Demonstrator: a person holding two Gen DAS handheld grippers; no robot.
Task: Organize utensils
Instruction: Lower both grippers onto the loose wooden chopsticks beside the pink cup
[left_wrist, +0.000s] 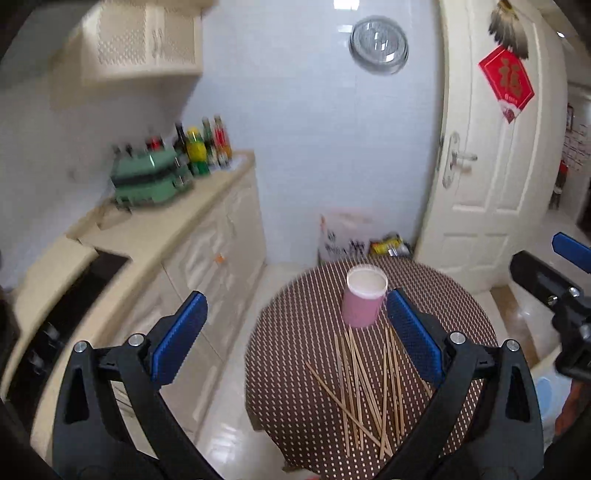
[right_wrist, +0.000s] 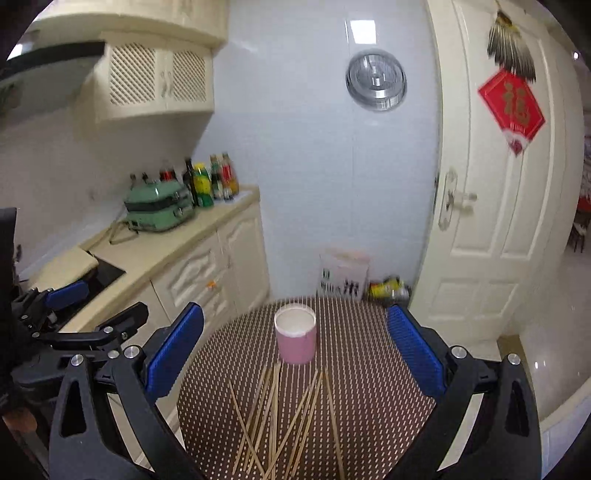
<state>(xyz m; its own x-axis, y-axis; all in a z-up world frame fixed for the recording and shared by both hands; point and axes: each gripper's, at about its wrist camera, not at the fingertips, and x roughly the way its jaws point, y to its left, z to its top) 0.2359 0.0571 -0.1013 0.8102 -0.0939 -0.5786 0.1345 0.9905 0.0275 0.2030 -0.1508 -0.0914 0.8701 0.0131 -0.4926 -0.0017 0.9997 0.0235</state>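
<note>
Both grippers hung spread and empty above a scatter of bamboo skewers.

In the left wrist view, the left gripper (left_wrist: 297, 325) was held wide, gripping nothing; the pink paper cup (left_wrist: 364, 301) stood upright at centre frame on the round table (left_wrist: 291, 354), skewers (left_wrist: 364, 387) lying loose just below it, probably awaiting collection into the cup. In the right wrist view, the right gripper (right_wrist: 295, 343) likewise gaped empty, cup (right_wrist: 296, 338) mid-frame, skewers (right_wrist: 284, 421) crisscrossed at lower centre.
</note>
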